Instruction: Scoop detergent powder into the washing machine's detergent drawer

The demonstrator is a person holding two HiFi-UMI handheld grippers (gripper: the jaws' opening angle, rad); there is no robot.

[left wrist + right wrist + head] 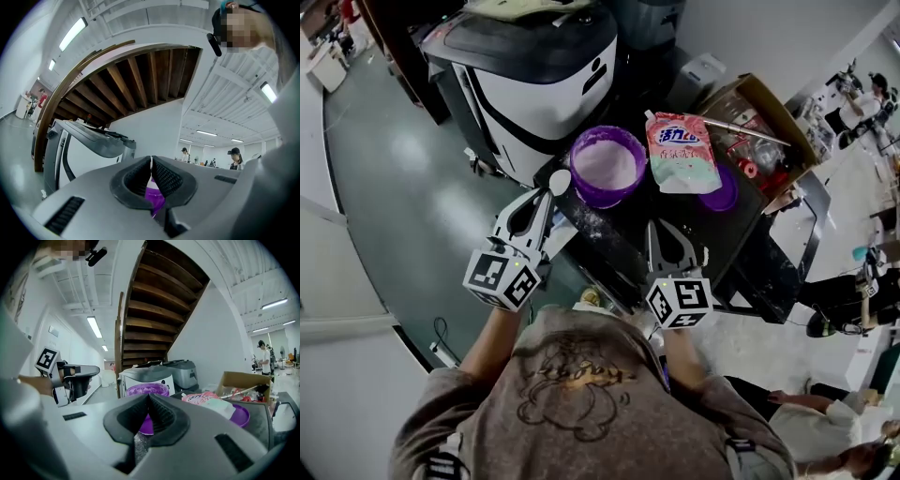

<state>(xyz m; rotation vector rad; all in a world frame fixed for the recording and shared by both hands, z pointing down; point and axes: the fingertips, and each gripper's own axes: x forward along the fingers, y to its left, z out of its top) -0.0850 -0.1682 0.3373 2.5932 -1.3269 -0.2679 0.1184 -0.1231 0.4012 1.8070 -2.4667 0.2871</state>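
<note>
My left gripper (540,199) is shut on the handle of a white spoon (560,181), whose bowl hovers just left of the purple tub (607,165) of white detergent powder. In the left gripper view the thin white handle (151,165) shows between the closed jaws. To the right, a little above the dark table, my right gripper (656,231) is shut and holds nothing. It points toward the purple tub (148,390). The white and dark washing machine (534,70) stands behind the tub. I cannot see its detergent drawer.
A pink and white detergent bag (680,150) lies right of the tub, partly over a purple lid (724,194). An open cardboard box (761,127) of clutter stands at the back right. The dark table (609,239) has spilled powder on it. People stand far off on the right.
</note>
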